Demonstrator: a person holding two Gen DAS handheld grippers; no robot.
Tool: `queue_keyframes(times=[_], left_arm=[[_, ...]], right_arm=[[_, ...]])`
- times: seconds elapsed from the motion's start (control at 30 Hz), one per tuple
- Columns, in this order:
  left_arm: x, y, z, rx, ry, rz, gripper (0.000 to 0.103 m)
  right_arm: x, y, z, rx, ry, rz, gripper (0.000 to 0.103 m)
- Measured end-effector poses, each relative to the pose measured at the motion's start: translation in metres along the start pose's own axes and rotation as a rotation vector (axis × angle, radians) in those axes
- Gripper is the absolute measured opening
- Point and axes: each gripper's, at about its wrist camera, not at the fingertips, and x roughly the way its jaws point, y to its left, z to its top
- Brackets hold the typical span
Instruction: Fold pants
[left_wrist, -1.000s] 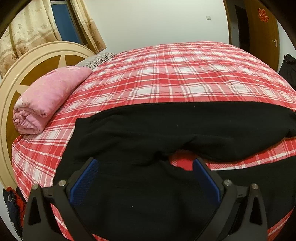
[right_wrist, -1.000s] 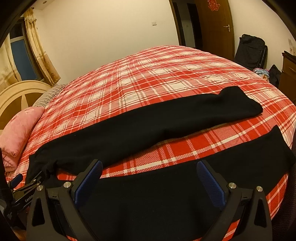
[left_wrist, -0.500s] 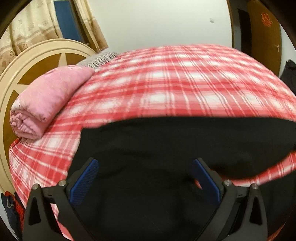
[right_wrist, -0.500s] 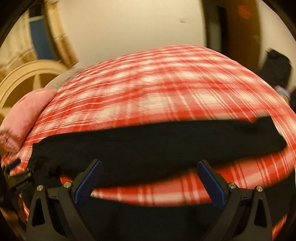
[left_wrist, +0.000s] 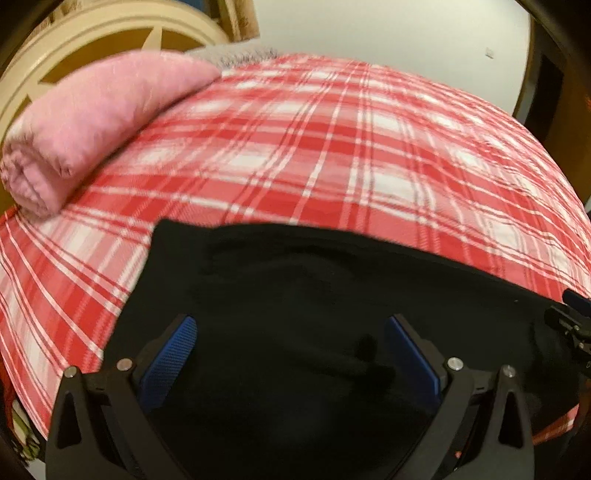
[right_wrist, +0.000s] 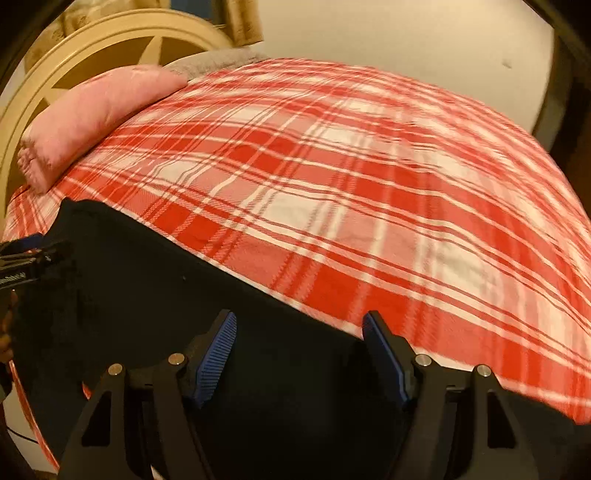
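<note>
The black pants (left_wrist: 295, 295) are lying on the red plaid bed (left_wrist: 332, 155), at 6 o'clock in both views. The left gripper (left_wrist: 290, 347) is sitting wide open over the pants. The right gripper (right_wrist: 299, 343) is open too, over the pants' edge. A pink blanket (left_wrist: 92, 122) is resting at 10 o'clock.

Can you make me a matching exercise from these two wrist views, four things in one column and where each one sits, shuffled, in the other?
Things:
1. black fabric pants
2. rolled pink quilt
3. red and white plaid bedcover
4. cream round wooden headboard

Places:
A. spread across the whole bed
B. upright behind the bed's far left end
C. lying nearest, under both open grippers
D. on the bed's far left, beside the headboard

Pairs: 1-C, 2-D, 3-A, 4-B
</note>
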Motion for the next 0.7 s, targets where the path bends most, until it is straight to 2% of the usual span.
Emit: queue_keyframes(times=[0.03, 0.13, 0.2, 0.23, 0.27, 0.3, 0.33, 0.37, 0.43, 0.53, 0.7], left_arm=[[0.005, 0.001, -0.001, -0.005, 0.013, -0.008, 0.103], [0.015, 0.000, -0.003, -0.007, 0.035, -0.010, 0.103], [0.018, 0.001, -0.004, -0.009, 0.031, -0.017, 0.103], [0.017, 0.001, -0.004, -0.009, 0.022, -0.018, 0.103], [0.017, 0.003, -0.004, -0.009, 0.018, -0.019, 0.103], [0.018, 0.003, -0.004, -0.009, 0.020, -0.019, 0.103], [0.018, 0.004, -0.003, -0.008, 0.020, -0.020, 0.103], [0.017, 0.004, -0.003, -0.006, 0.021, -0.022, 0.103], [0.013, 0.008, -0.003, -0.007, 0.024, -0.023, 0.103], [0.003, 0.022, -0.003, -0.041, 0.012, -0.026, 0.103], [-0.020, 0.057, -0.002, -0.120, -0.016, -0.063, 0.103]], right_arm=[[0.006, 0.001, 0.001, -0.008, 0.009, 0.011, 0.071], [0.022, 0.009, 0.004, -0.054, 0.051, 0.023, 0.059], [0.022, 0.011, 0.002, -0.078, 0.039, 0.027, 0.057], [0.022, 0.012, 0.002, -0.093, 0.031, 0.028, 0.052], [0.023, 0.013, 0.001, -0.102, 0.035, 0.044, 0.042], [0.022, 0.014, 0.001, -0.104, 0.038, 0.065, 0.037], [0.021, 0.016, 0.001, -0.114, 0.042, 0.068, 0.027], [0.020, 0.020, 0.002, -0.136, 0.044, 0.054, 0.012], [0.017, 0.030, 0.001, -0.193, 0.049, 0.016, 0.006], [0.005, 0.038, -0.002, -0.217, 0.021, -0.010, 0.004], [-0.053, 0.053, -0.015, -0.233, -0.121, 0.000, 0.004]])
